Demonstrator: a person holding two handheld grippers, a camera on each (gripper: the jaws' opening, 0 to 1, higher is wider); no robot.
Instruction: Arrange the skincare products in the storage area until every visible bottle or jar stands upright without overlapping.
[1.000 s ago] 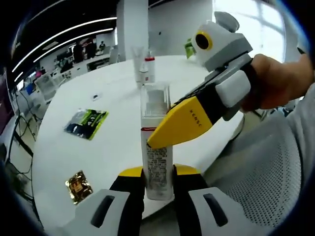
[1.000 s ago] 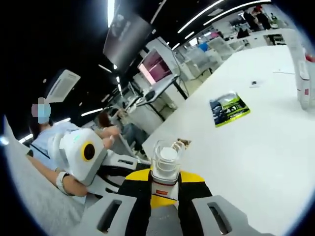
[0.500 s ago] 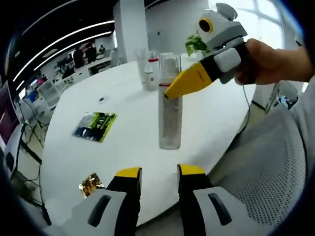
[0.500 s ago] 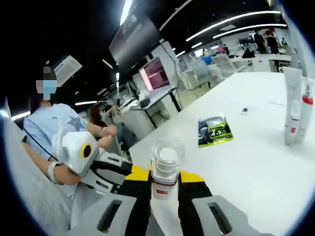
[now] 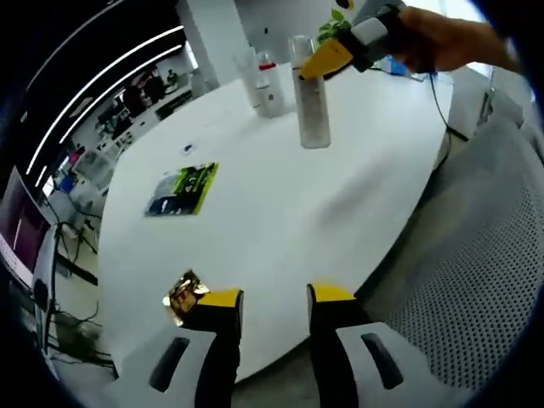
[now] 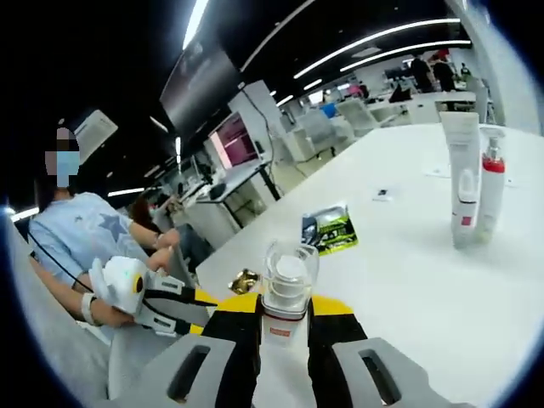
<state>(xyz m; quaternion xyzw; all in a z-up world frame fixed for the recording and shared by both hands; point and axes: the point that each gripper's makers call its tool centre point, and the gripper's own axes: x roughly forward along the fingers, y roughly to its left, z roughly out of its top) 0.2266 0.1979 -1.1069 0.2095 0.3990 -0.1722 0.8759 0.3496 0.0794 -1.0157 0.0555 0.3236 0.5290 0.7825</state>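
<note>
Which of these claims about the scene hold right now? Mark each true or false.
1. The right gripper is shut on the clear-capped bottle. True.
2. The left gripper holds that bottle too. False: its jaws stand open with nothing between them, back near the table's edge.
3. A white tube and a red-collared pump bottle stand upright side by side on the white table. True.
4. The green sachet stands upright. False: it lies flat on the table.
5. The gold foil packet lies beside the tube. False: it lies near the table's edge by the left gripper, far from the tube.
</note>
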